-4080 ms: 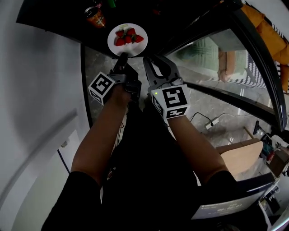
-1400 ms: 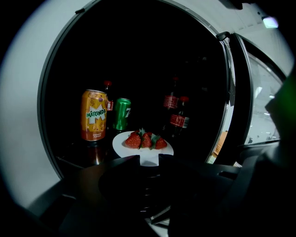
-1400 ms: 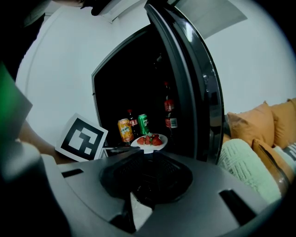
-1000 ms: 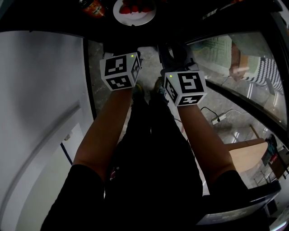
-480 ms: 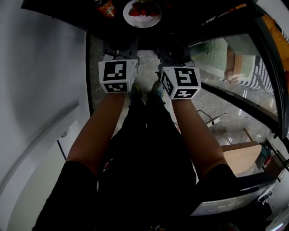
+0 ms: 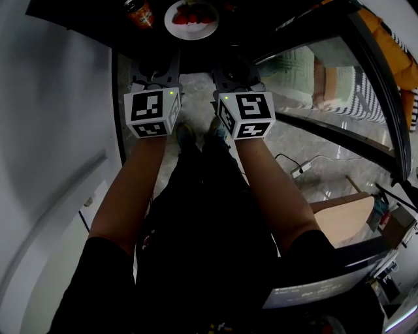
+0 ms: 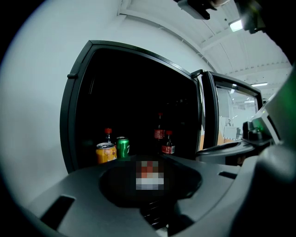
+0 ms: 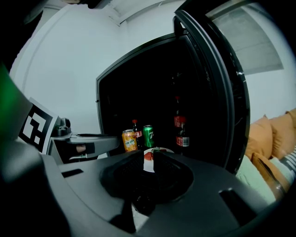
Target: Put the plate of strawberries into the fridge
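The white plate of strawberries (image 6: 191, 18) lies on the dark fridge shelf (image 6: 215, 36), and shows again as the plate (image 8: 157, 150) past my right jaws. Both grippers hang in front of the open fridge, drawn back from the plate and touching nothing. My left gripper (image 6: 155, 65) sits left of my right gripper (image 6: 236, 68). The right gripper (image 8: 148, 159) has its jaws almost together with only a thin slit. The left gripper (image 7: 149, 163) also has its jaws drawn in; a blurred patch covers their tips.
An orange can (image 7: 106, 152), a green can (image 7: 122, 147) and dark bottles (image 7: 168, 143) stand on the shelf behind the plate. The fridge's glass door (image 6: 326, 72) stands open to my right. A white wall (image 6: 52, 130) runs along my left.
4.1 s ago my left gripper held the plate by its rim at the fridge. Now the plate rests inside and both grippers have drawn back; the right one has shut.
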`<state>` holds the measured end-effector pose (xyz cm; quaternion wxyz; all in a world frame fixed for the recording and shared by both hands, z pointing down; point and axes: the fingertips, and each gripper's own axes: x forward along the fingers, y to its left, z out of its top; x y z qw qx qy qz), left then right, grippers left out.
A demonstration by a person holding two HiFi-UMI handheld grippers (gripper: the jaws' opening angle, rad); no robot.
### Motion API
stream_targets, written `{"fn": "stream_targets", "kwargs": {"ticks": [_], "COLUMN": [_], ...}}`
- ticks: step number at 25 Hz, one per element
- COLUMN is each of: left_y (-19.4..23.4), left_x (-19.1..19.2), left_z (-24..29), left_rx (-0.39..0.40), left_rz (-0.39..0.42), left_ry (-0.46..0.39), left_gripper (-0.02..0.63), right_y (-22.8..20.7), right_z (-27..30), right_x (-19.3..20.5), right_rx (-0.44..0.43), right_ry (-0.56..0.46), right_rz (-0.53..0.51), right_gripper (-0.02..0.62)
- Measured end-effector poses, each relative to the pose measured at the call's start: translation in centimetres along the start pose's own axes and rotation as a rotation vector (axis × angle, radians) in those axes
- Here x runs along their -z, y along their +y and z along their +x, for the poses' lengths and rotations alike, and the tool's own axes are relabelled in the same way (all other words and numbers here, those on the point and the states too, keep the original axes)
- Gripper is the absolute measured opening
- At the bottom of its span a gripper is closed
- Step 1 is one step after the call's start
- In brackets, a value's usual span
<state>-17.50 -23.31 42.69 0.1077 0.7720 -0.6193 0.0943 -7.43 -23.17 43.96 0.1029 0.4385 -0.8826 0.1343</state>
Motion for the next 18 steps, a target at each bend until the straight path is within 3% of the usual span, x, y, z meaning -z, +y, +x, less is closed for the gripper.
{"fn": "stream_targets", "kwargs": {"ticks": [18], "left_y": [0.33], "left_x": [-0.48], "left_z": [-0.06], "left_rx": [0.035], "left_rz": [0.006], "left_ry": [-0.002], "left_gripper": [0.109], "right_y": [0.55], "right_z": [-0.03], "right_x": [-0.75], "right_rx": [0.015], "right_ry": [0.001], "right_rz": [-0.002], "right_gripper": [0.052]}}
